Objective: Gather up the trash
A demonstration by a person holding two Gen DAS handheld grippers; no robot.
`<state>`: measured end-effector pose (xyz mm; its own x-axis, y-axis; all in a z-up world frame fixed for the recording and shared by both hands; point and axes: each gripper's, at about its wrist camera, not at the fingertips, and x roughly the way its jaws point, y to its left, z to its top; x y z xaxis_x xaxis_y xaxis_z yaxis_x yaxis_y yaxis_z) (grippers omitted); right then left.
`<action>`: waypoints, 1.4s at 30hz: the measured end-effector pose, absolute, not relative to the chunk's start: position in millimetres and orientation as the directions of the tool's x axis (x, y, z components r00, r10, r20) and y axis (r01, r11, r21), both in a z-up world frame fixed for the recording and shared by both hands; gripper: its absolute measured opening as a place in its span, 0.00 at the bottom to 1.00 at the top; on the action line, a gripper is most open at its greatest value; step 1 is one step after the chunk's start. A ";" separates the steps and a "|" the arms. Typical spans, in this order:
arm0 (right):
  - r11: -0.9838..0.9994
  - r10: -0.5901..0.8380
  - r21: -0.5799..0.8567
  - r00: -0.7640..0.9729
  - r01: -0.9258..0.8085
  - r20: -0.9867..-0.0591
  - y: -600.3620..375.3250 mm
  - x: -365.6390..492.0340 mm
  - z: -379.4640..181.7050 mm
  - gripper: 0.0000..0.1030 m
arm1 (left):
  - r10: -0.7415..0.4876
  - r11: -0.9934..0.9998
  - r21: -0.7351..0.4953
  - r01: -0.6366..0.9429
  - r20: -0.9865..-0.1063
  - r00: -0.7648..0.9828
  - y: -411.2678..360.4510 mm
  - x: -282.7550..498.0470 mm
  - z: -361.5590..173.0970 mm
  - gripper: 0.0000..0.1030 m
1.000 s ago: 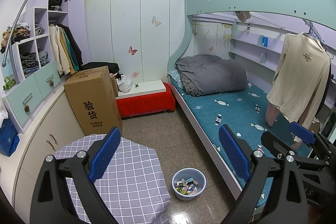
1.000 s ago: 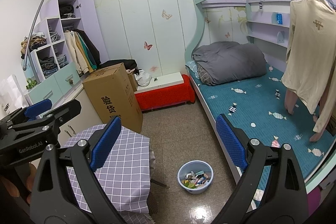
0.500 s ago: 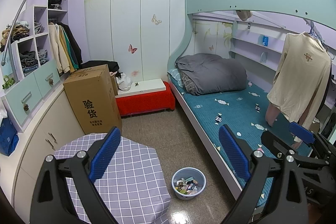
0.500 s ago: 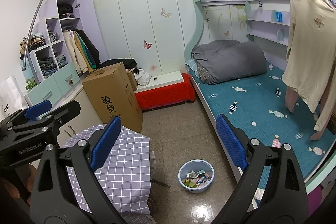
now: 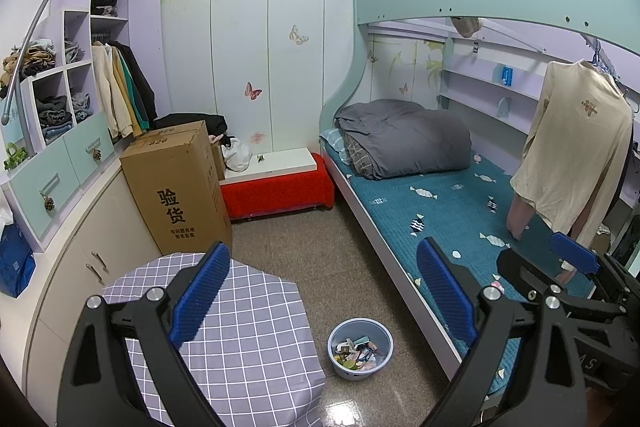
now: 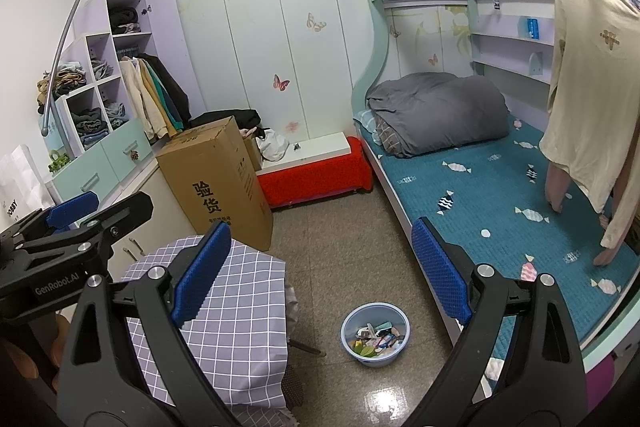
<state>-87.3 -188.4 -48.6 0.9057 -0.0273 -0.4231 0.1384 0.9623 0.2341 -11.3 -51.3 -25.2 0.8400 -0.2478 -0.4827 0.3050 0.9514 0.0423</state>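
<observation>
Two grippers hang high over a small bedroom, both spread wide and holding nothing. Left gripper (image 5: 324,291) and right gripper (image 6: 320,267) each look down across the floor; the right one's camera also catches the left gripper's side at its left edge. Basin (image 5: 360,349), pale blue, stands on the tiled floor (image 5: 320,259) between the checked table (image 5: 240,339) and the bed (image 5: 448,211); it lies near the bed's white rail and just beside the table's hanging cloth. Trash (image 6: 376,339), a loose heap of wrappers and paper scraps, fills its bottom. No scrap shows on the open floor; the small pale marks on the bed cover read as printed pattern, though that cannot be settled from here. Carton (image 5: 180,187) and red bench (image 5: 280,187) stand well apart from the basin, against the far wall.

Step in hand, as judged: approach to the basin. Neither gripper is near it. To do this well, bring one gripper down from above, turn it so that one finger goes inside the rim and one outside, and close on the wall, not on the loose contents. Lift level, since a tilt would spill light paper. Mind the table cloth and the bed rail on either side during descent.
</observation>
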 end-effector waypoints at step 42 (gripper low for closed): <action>0.966 0.085 0.255 0.875 0.045 -0.477 -222.9 -26.8 -62.6 0.87 | -0.147 0.979 0.042 0.202 -0.543 0.827 -74.5 31.4 -37.3 0.90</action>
<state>-26.8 -222.9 -62.6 0.8749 0.0853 -0.4767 0.0448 0.9659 0.2551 31.4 -74.5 -37.3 0.8269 -0.1472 -0.5427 0.2016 0.9786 0.0418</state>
